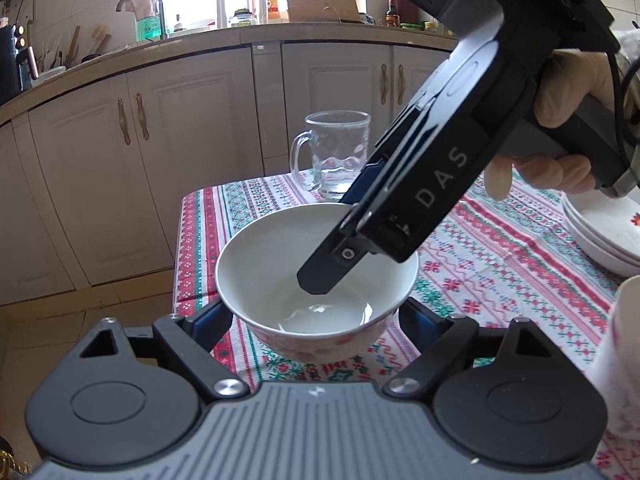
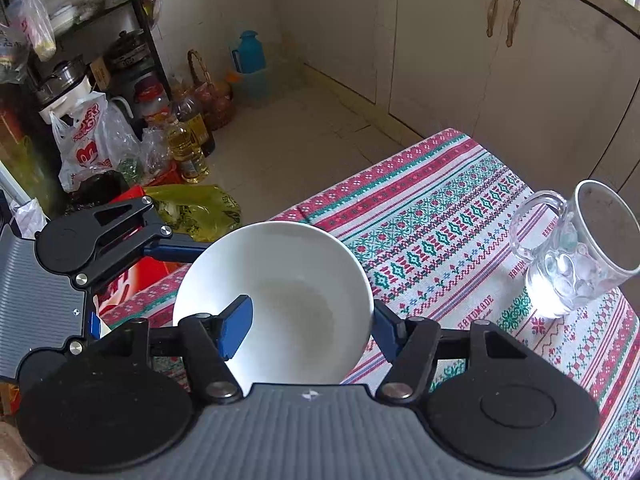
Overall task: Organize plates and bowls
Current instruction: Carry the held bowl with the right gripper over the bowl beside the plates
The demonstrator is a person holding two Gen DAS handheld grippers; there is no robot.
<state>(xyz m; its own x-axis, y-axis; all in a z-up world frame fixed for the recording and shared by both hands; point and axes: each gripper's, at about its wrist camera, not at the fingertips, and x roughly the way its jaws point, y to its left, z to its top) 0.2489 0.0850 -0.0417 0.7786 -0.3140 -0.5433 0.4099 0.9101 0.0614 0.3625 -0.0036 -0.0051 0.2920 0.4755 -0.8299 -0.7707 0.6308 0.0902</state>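
Observation:
A white bowl [image 1: 280, 264] with a red pattern outside sits near the table's corner on the patterned cloth [image 1: 480, 256]. My left gripper [image 1: 316, 316] is open, with its fingers on either side of the bowl's base, not closed on it. My right gripper [image 2: 306, 326] is open and straddles the bowl's [image 2: 280, 280] wall: the left finger [image 2: 236, 328] is inside the bowl, the right finger [image 2: 386, 330] outside its rim. In the left wrist view the right gripper's finger [image 1: 324, 272] reaches down into the bowl.
A glass mug [image 1: 334, 152] stands behind the bowl, also in the right wrist view [image 2: 572, 252]. A stack of white plates [image 1: 604, 236] sits at the right edge. A white object [image 1: 624, 360] is near right. Cabinets and floor clutter lie beyond the table edge.

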